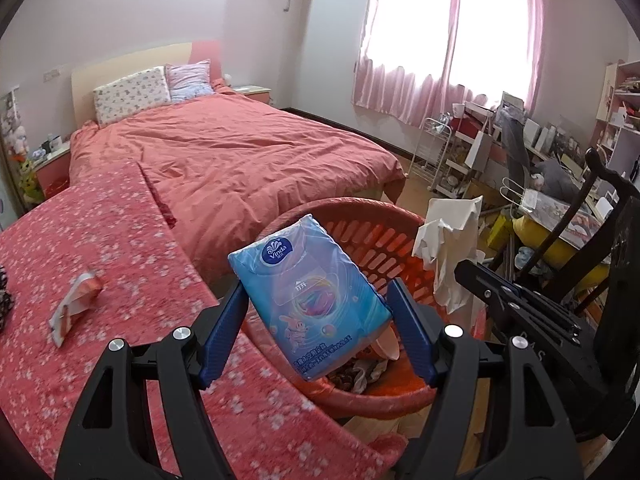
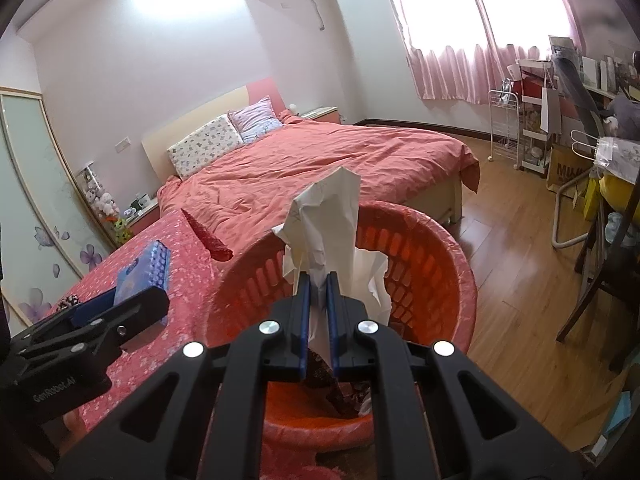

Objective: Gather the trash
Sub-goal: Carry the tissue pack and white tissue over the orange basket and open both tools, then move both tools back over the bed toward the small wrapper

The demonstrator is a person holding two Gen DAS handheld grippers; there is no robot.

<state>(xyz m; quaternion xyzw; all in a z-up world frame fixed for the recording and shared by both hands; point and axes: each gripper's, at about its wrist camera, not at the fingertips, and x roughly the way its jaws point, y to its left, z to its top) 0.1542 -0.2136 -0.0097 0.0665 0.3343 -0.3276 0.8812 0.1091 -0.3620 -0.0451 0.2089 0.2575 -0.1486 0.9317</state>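
My left gripper (image 1: 316, 296) is shut on a blue Vinda tissue pack (image 1: 308, 296) and holds it above the near rim of the orange basket (image 1: 352, 212). The pack also shows in the right wrist view (image 2: 142, 280). My right gripper (image 2: 316, 280) is shut on crumpled white paper (image 2: 332, 232) and holds it over the orange basket (image 2: 452, 264). The paper also shows in the left wrist view (image 1: 448, 248). Some trash lies at the basket's bottom (image 1: 364, 368). A small red and white wrapper (image 1: 76, 300) lies on the flowered cloth to the left.
The red flowered table cloth (image 1: 100, 240) adjoins the bed (image 1: 240, 152). A dark chair (image 2: 600, 280) and a cluttered desk (image 1: 560, 184) stand at the right on the wooden floor (image 2: 512, 248).
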